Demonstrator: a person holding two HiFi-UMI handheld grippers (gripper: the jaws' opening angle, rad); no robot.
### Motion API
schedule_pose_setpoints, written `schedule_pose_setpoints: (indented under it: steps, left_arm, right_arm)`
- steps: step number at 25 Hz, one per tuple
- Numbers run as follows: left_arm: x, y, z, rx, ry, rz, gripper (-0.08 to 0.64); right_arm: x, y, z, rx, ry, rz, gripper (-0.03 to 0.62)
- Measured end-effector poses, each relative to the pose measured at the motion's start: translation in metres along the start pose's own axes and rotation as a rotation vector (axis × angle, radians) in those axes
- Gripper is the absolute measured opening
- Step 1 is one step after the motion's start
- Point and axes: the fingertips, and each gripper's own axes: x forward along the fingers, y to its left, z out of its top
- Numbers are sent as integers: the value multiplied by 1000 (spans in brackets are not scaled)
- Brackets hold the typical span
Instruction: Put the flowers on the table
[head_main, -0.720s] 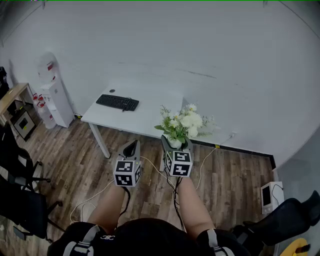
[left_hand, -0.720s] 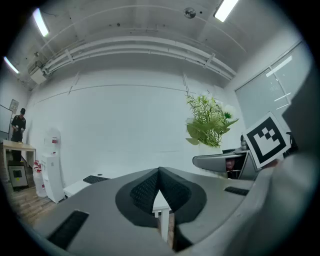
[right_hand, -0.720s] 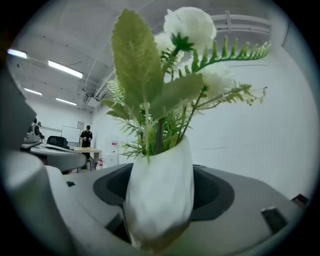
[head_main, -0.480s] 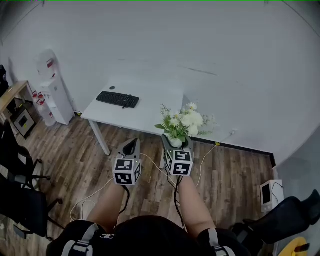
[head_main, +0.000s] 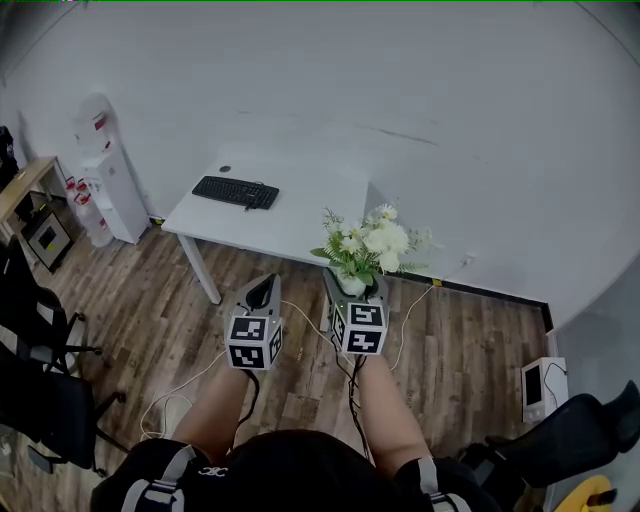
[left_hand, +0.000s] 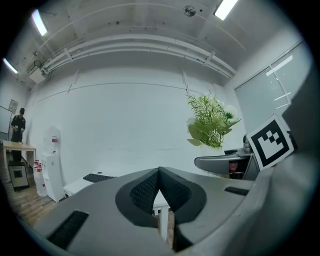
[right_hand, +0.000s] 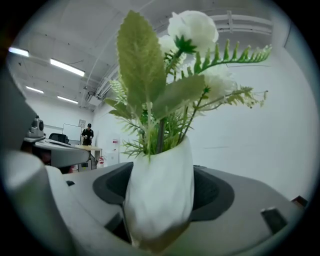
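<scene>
the right gripper (head_main: 352, 287) has its dark padded fingers (right_hand: 215, 192) closed on the small white rounded vase (right_hand: 159, 200). the vase carries the bunch of white flowers with green leaves (head_main: 372, 243) upright in the air, on the near side of the white rectangular surface (head_main: 290, 220) and seemingly above the brown wood-plank floor (head_main: 450, 350). the left gripper (left_hand: 159, 186) has its fingers pressed together on nothing.

the vase looks smooth and narrows downward, so a slackened grip could let it slide through and drop to the floor. the bunch looks top-heavy, so a tilt on the way could tip it. set too close to the near edge, it may topple off. the black keyboard (head_main: 235, 192) at the far left lies well apart, so there is little risk there.
</scene>
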Motion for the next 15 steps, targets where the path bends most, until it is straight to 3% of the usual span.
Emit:
schedule_pose_setpoints:
  steps: [15]
  left_arm:
    - [22,-32,-20,14,3,36,2]
  right_arm:
    - [1,-35,-9,-2,-37,41,354]
